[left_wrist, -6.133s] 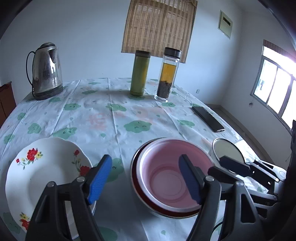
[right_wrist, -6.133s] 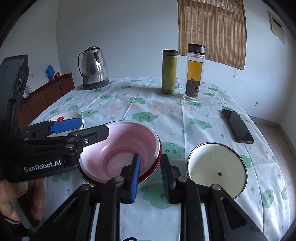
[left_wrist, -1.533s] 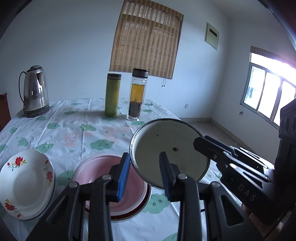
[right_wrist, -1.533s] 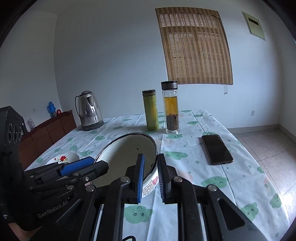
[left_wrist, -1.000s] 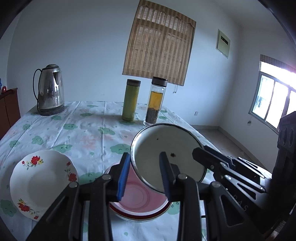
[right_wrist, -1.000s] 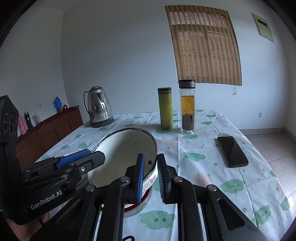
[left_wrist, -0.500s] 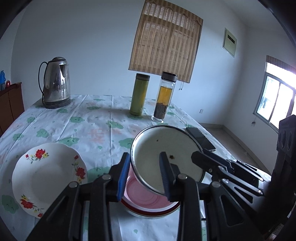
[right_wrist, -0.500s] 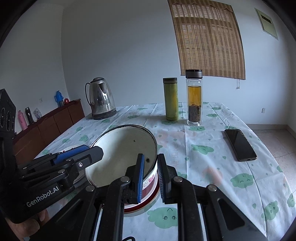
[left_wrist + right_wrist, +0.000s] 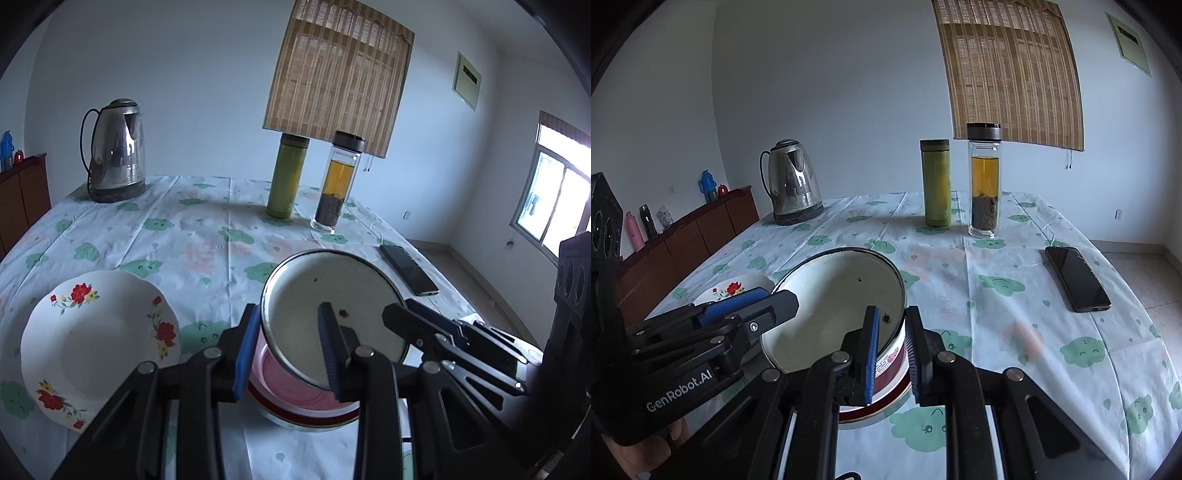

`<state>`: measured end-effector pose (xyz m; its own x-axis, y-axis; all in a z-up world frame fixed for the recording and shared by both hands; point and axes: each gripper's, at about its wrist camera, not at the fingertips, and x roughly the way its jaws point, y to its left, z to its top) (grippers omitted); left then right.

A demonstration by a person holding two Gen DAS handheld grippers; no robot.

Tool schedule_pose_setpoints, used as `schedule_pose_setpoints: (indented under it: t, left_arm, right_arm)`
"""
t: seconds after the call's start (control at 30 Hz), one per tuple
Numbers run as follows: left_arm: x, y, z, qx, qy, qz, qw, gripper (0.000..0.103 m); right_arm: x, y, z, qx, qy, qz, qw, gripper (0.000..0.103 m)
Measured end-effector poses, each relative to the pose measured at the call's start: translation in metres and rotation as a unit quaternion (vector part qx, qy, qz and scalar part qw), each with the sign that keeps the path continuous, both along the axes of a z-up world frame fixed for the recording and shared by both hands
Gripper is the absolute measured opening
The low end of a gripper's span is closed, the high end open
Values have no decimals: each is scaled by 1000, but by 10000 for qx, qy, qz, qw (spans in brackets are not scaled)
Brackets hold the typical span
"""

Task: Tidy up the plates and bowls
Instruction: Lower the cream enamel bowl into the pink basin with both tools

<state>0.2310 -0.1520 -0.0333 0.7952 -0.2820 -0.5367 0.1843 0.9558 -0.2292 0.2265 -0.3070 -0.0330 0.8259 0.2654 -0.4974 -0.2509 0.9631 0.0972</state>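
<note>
Both hand-held grippers, left [image 9: 286,345] and right [image 9: 891,345], clamp the enamel bowl's [image 9: 332,314] near rim, tilting it over the pink bowl [image 9: 295,387] below for nesting.

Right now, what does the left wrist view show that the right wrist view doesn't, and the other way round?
Only the left wrist view shows the window and the whole flowered plate, plus the pink inside of the bowl underneath. Only the right wrist view shows the wooden cabinet with small bottles on it. Both show the white enamel bowl, held by both sets of tongs over the pink one, the kettle, two bottles and the phone.
</note>
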Motion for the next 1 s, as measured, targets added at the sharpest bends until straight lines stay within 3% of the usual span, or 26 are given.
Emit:
schedule_pose_setpoints:
  t: [1.0]
  left_arm:
    - [12,2,-15,70,339,30,9994,31]
  right_arm:
    - [8,4,-15,-85,301,8,9995,16]
